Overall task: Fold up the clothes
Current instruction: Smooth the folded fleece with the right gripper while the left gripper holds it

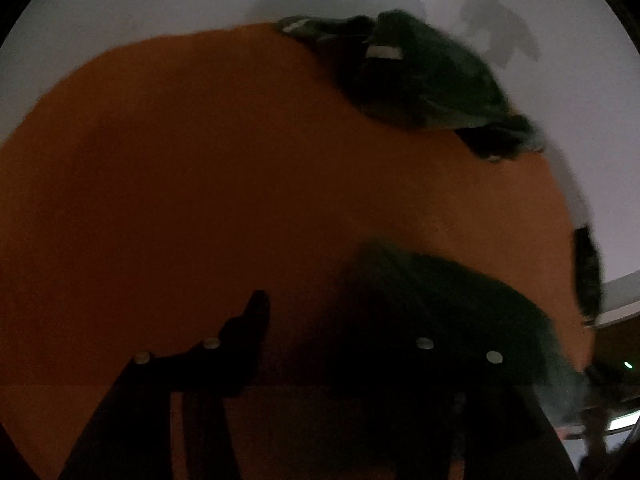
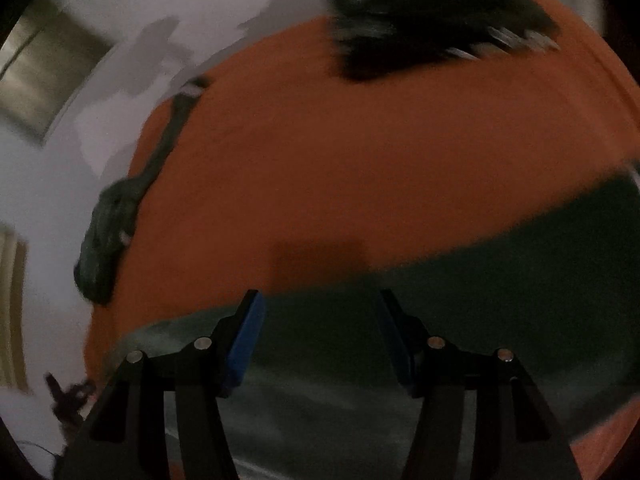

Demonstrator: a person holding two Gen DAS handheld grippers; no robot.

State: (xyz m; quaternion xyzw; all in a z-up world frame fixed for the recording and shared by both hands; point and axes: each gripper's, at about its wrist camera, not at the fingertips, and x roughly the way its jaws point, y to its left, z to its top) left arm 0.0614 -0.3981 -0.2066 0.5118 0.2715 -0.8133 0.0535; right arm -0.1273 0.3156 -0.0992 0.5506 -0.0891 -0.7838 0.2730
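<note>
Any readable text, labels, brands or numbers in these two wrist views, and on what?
None can be read.
Pale tag on the dark green garment at the far edge of the orange surface: too blurred to read.
Pale streaks on the same garment in the right wrist view: motion-blurred, unreadable.

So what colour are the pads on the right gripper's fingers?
Blue; the pads show best in the right wrist view.

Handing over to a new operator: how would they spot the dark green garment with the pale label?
Find the orange cloth. At its far edge, against the pale wall, lies a crumpled dark green garment. Unlike the green garment near the fingers, it shows a pale rectangular label.
</note>
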